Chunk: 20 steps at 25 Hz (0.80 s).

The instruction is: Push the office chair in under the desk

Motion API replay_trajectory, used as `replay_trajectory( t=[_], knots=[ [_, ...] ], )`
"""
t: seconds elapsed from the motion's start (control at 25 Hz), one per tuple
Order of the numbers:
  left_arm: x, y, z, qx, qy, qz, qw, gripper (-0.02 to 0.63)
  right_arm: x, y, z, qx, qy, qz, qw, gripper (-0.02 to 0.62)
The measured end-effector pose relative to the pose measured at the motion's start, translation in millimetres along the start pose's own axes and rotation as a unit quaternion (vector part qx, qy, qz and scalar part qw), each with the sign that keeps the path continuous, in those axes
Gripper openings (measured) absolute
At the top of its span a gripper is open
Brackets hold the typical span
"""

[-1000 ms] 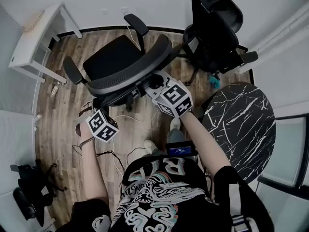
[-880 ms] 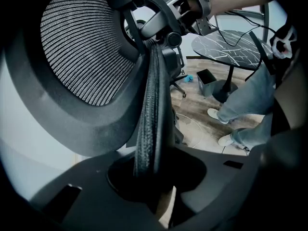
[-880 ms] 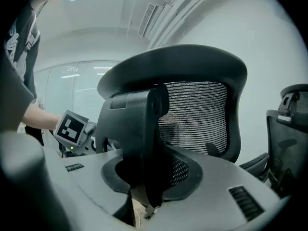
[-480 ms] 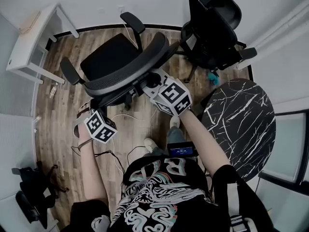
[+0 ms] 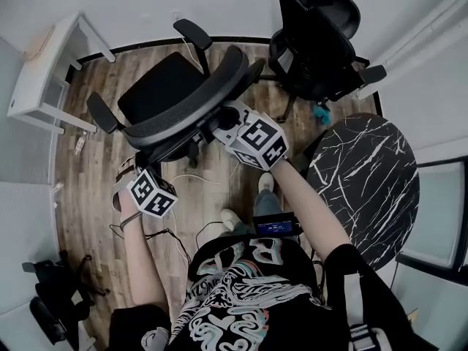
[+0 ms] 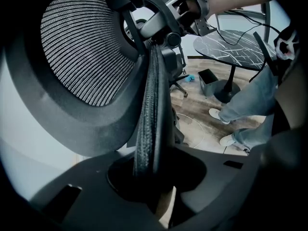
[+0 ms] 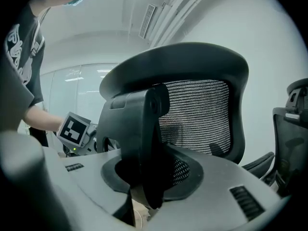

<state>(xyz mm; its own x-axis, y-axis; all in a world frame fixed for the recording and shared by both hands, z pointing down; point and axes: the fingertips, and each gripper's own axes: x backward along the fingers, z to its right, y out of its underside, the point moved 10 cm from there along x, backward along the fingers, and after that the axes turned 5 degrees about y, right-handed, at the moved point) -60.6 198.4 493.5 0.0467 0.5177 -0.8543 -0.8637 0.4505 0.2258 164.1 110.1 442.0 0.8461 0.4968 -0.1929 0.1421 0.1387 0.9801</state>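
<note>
Gripping office chair [image 5: 157,90] by its backrest; left gripper [image 6: 153,174], right gripper [image 7: 144,177] both clamped on; next, roll toward desk [image 5: 45,63] (well apart)

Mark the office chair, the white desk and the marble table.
office chair [image 5: 157,90]: head view, seat cushion.
white desk [image 5: 36,68]: head view, desktop.
marble table [image 5: 363,192]: head view, middle of the round top.

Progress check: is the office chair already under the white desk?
No, the office chair stands apart from the white desk, which sits at the head view's left.

Office chair [image 5: 162,86] slightly farther up-left, head view
</note>
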Motion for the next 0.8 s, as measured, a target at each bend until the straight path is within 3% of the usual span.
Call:
replay_trajectory(
  t=[0.8],
  knots=[
    [-14, 3, -23, 0.003, 0.001, 0.002, 1.0, 0.11, -25, -3, 13, -0.001, -0.003, 0.003, 1.0, 0.124]
  ],
)
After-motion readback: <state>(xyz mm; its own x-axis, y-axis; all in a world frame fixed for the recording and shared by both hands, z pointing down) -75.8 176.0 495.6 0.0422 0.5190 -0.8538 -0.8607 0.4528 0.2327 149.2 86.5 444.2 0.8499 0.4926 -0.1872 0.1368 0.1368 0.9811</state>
